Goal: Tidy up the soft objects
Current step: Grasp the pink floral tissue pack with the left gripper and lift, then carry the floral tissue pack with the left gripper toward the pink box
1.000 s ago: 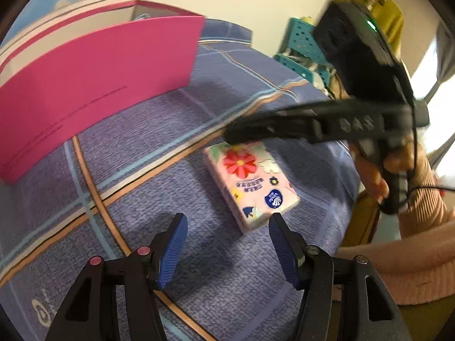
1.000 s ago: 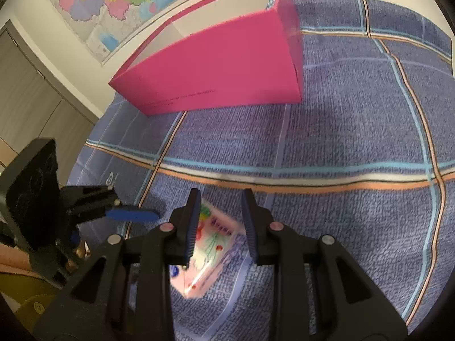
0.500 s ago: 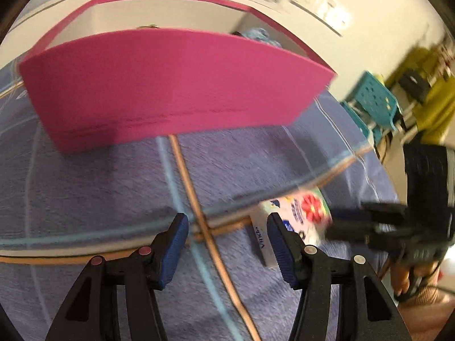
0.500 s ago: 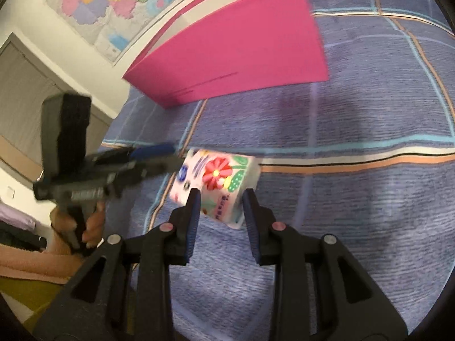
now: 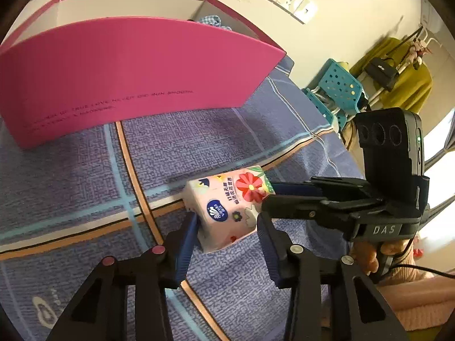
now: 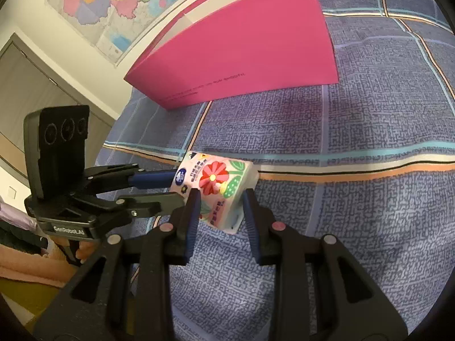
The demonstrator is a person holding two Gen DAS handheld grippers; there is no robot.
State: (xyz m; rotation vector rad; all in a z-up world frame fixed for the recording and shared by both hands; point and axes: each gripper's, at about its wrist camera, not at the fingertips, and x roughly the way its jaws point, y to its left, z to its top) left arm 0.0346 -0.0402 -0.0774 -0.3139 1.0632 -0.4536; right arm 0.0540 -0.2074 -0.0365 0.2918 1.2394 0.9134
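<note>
Gripping the tissue pack point(image 6: 220, 187), right tool point(image 6: 220, 213); left tool point(image 5: 227, 236) agape around it, contact unclear, pack's underside hidden

The pink box point(image 5: 125, 76) stands wall-like across the far side of the blue plaid cloth point(image 5: 71, 170), barring any straight low pass beyond it, though its top is open. Between the box and the tissue pack point(image 5: 230, 207) lies a bare strip of cloth. Nearer than the box, both grippers crowd the pack: the left gripper point(image 5: 224, 244) and right gripper point(image 6: 221, 213) leave little room around it.
</note>
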